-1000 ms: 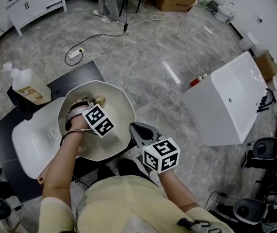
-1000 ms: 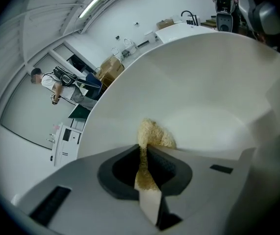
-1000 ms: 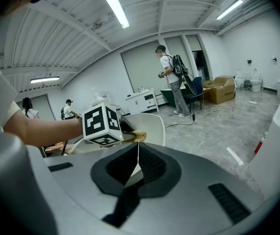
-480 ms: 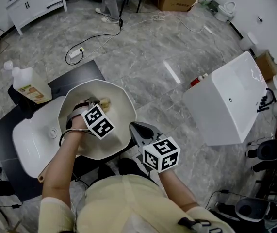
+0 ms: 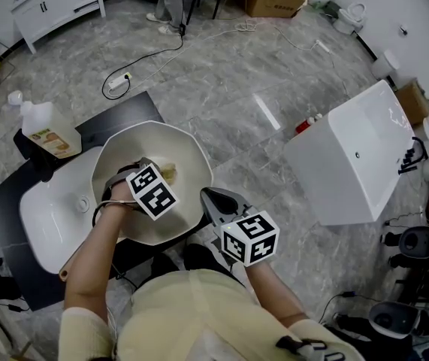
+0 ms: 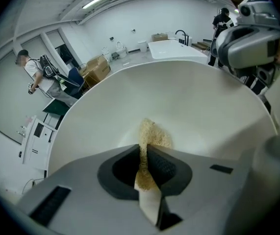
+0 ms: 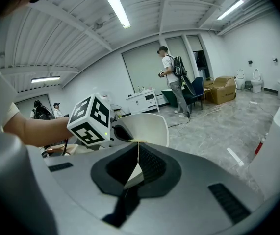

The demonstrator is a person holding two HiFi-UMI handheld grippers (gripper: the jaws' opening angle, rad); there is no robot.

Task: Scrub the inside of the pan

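A cream, many-sided pan (image 5: 188,153) rests on the dark table, tilted up in the left gripper view (image 6: 203,102). My left gripper (image 5: 160,173) reaches into it and is shut on a yellow sponge (image 5: 168,171), which presses on the pan's inner floor (image 6: 152,133). My right gripper (image 5: 212,200) sits at the pan's near right edge. Its jaws are shut on a thin cream edge of the pan (image 7: 134,173). In the right gripper view the pan (image 7: 147,126) and the left gripper's marker cube (image 7: 89,119) lie just ahead.
A white basin (image 5: 45,224) lies left of the pan on the dark table (image 5: 120,115), with a detergent bottle (image 5: 47,130) behind it. A white cabinet (image 5: 357,156) stands to the right. A power strip and cable (image 5: 116,83) lie on the floor.
The left gripper has dragged the sponge across the pan's floor, toward me and slightly right. The right gripper has stayed at the pan's edge.
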